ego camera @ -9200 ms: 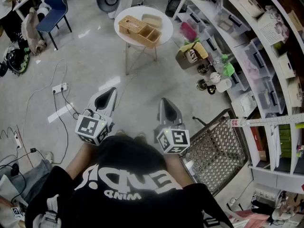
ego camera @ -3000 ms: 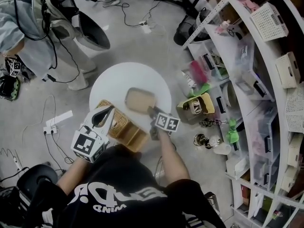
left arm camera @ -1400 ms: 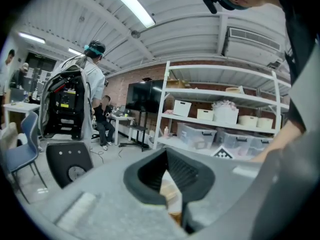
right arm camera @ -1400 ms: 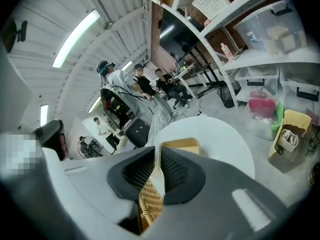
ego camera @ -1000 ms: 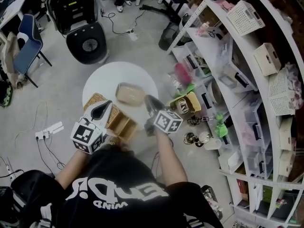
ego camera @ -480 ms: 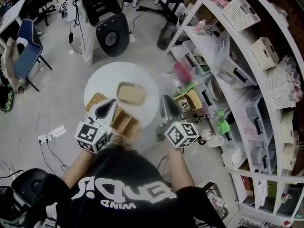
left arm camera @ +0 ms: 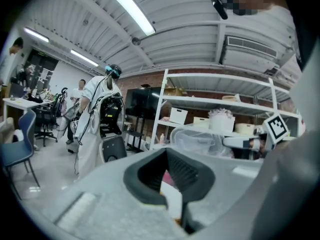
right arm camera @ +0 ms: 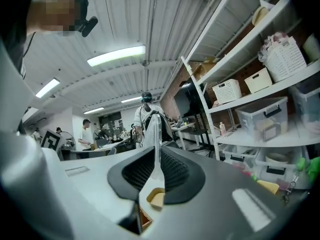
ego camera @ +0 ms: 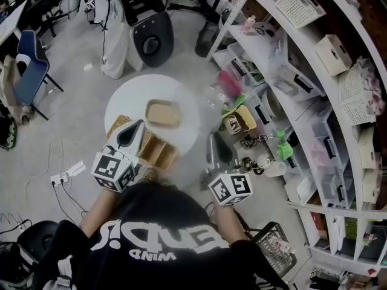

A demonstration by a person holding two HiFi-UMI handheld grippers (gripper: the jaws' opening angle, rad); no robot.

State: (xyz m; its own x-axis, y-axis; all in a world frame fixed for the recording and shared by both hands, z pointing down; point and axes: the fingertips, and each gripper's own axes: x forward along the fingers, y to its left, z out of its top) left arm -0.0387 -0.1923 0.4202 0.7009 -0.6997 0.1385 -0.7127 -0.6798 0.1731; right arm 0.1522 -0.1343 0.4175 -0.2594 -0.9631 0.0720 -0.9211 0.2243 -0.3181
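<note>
Two grippers in play, both with jaws pressed together and nothing between them. The left gripper (ego camera: 130,136) hovers over the one wicker basket (ego camera: 158,153), which sits at the near edge of the single round white table (ego camera: 130,98). What's in the basket's open compartments, I can't make out. One tan tray (ego camera: 163,113) lies mid-table, just beyond the basket. The right gripper (ego camera: 216,150) is off the table over the floor, near a yellow box (ego camera: 242,118) by the shelving (ego camera: 314,95).

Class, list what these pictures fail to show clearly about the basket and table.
Wicker basket: partly hidden behind left tongs, head view; contents too small to tell.
Round table: in both gripper views, only slivers show between the jaws.
Shelf bins: contents too small, head view.
</note>
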